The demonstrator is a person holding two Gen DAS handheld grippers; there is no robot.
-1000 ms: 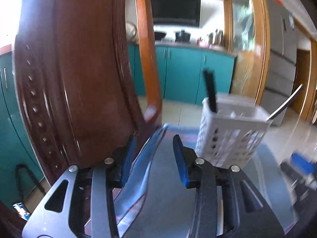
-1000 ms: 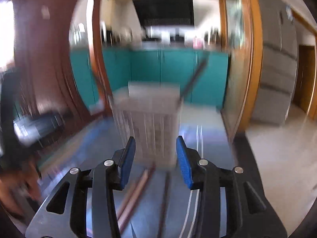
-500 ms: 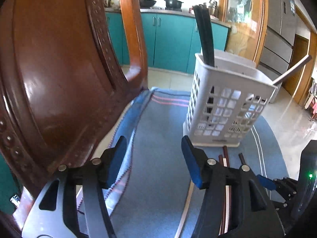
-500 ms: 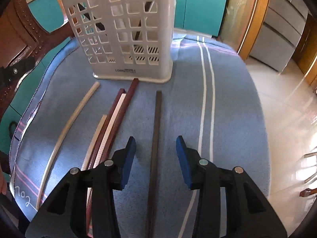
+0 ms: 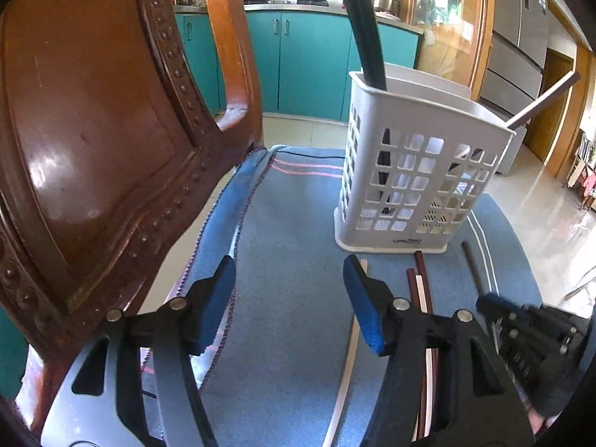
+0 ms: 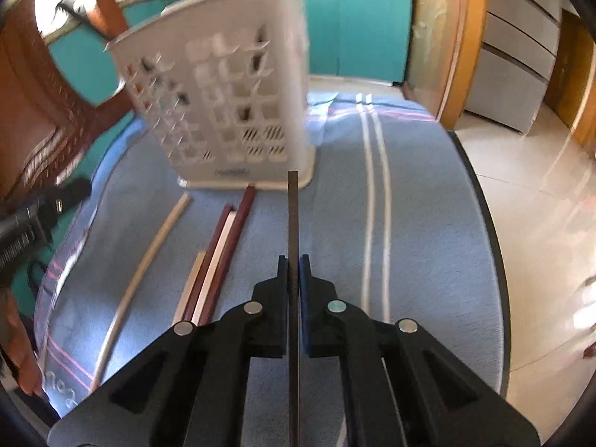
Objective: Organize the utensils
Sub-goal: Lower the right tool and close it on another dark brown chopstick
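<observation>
A white perforated utensil holder (image 5: 417, 171) (image 6: 223, 111) stands on a blue cloth (image 5: 290, 246) (image 6: 421, 216). It holds dark chopsticks (image 5: 365, 26) and a metal utensil (image 5: 544, 100). Several chopsticks lie in front of it: a pale one (image 6: 149, 257), reddish-brown and white ones (image 6: 223, 249) (image 5: 421, 287). My right gripper (image 6: 293, 260) is shut on a dark chopstick (image 6: 293, 216) that points at the holder's base. My left gripper (image 5: 288, 272) is open and empty above the cloth, left of the holder.
A brown wooden chair back (image 5: 93, 130) stands close on the left. The cloth has white stripes (image 6: 376, 201) on the right and the table edge (image 6: 488, 223) curves beyond them. Teal cabinets (image 5: 309, 67) and tiled floor lie behind.
My right gripper has closed on the dark chopstick that lay between its fingers. The left gripper has held nearly still, a bit lower.
</observation>
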